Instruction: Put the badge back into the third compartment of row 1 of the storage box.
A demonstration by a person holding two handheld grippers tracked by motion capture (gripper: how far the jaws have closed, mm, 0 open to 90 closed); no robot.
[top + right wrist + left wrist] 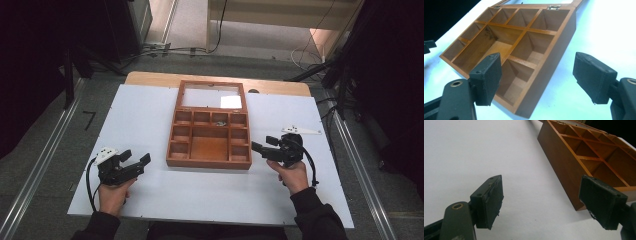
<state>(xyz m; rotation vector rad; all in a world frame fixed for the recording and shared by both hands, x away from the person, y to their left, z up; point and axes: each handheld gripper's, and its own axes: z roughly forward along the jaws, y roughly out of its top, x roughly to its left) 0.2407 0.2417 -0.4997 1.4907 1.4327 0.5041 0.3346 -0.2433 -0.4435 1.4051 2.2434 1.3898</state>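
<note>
My left tongs (136,161) and right tongs (264,144) are both spread and hold nothing, flanking the open wooden box (210,135) in the middle of the desk (145,115).

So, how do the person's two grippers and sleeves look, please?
Both the left gripper and the right gripper are black, each with two blocky fingers faced with dark pads. Each carries a pale three-cornered plate on top and trails a black cable. The person wears dark sleeves.
</note>
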